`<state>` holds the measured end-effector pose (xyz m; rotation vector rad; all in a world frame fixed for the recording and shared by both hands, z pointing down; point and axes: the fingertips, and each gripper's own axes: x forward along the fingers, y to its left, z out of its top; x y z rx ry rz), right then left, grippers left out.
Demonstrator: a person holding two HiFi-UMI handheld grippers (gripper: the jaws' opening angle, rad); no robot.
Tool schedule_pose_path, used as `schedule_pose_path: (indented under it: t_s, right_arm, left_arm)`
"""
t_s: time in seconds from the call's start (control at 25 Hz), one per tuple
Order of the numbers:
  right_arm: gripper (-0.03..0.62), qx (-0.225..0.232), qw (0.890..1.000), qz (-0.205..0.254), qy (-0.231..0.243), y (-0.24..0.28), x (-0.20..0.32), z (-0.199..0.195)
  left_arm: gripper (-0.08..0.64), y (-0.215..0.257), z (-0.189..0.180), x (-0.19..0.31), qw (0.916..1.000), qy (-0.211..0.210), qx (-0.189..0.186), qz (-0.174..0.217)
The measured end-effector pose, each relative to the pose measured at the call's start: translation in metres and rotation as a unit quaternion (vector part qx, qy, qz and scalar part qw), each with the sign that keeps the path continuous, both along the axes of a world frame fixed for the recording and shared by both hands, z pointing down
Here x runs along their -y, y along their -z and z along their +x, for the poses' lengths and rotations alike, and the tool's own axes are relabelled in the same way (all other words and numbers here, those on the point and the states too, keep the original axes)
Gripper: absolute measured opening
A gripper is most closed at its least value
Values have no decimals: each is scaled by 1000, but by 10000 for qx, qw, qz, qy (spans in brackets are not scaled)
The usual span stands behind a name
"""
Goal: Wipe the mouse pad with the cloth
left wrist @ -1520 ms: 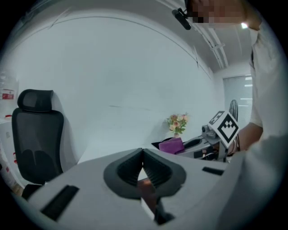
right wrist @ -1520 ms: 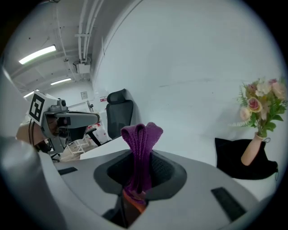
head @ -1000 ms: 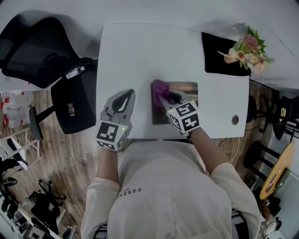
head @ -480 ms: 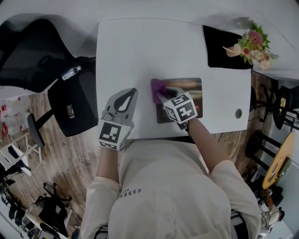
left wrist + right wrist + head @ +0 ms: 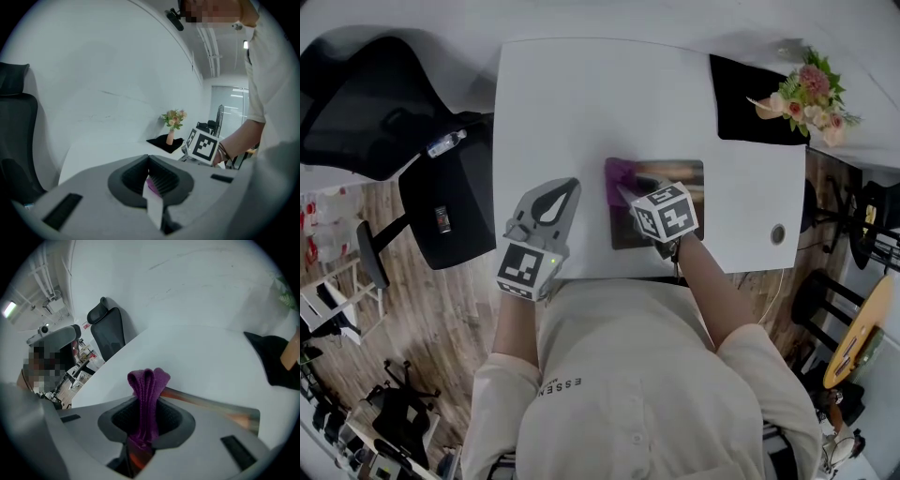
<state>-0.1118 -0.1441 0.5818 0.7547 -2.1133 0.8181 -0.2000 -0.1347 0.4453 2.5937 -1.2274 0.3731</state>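
Cloth (image 5: 147, 394) clamped in right gripper (image 5: 628, 192) jaws, tip on mouse pad (image 5: 680, 176), which stretches rightward from jaws; left gripper (image 5: 546, 202) jaws closed, empty.

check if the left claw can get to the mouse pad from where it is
Probably yes: only bare table lies between the left claw and the mouse pad. The right claw and its cloth sit at the pad's left edge, so room there is tight.

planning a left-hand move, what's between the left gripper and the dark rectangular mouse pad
Only bare white table top, in the head view, separates the left gripper from the dark rectangular mouse pad.
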Motion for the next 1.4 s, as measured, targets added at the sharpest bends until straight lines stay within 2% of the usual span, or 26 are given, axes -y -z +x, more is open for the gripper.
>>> schedule_pose_path:
  t_s: [0.52,1.4]
  right_arm:
    - [92,71,10000,-25,30,0,11,51]
    - [92,233,9997,-28,-106,-2,27,154]
  left_arm:
    - [2,-5,48,7,9999,3,20,-165]
    - [2,-20,127,13,9979,394,133,-492]
